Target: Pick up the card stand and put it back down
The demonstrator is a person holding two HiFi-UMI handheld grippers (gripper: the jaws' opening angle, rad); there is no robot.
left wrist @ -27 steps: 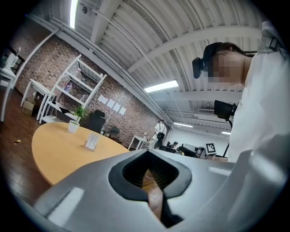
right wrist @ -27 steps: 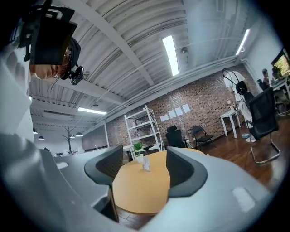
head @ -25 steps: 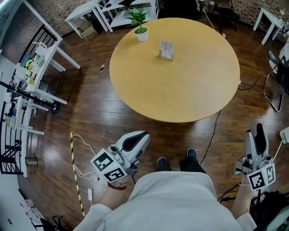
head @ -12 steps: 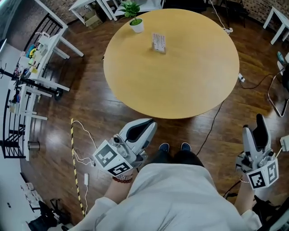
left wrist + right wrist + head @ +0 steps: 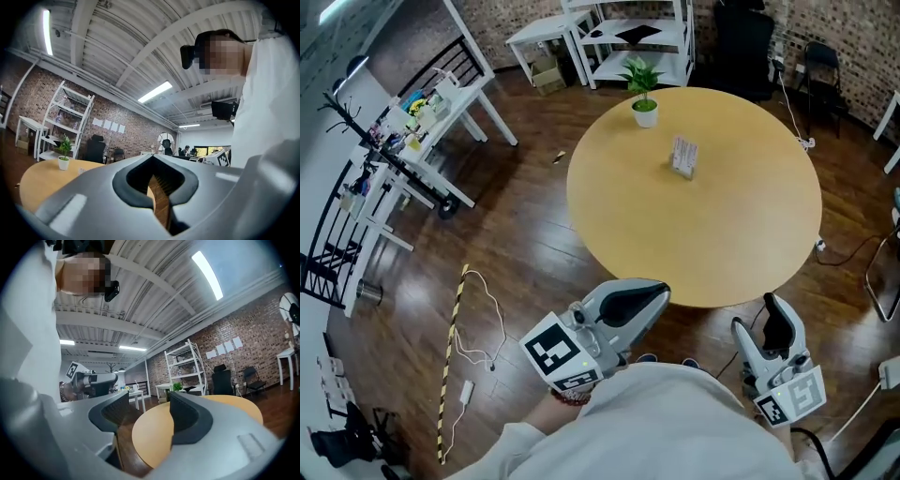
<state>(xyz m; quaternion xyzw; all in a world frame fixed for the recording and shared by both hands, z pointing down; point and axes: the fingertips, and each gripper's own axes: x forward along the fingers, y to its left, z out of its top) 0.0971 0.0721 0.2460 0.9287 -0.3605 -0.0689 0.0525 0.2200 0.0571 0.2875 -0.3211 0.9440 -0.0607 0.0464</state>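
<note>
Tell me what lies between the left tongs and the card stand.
Only bare table. The head view shows nothing on it from the left tongs, near its edge, to the card stand; the potted plant stands farther back.

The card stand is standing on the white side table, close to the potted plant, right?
Not quite. The card stand is standing on the round wooden table, not the white side table; it is close to the potted plant. The head view shows it.
</note>
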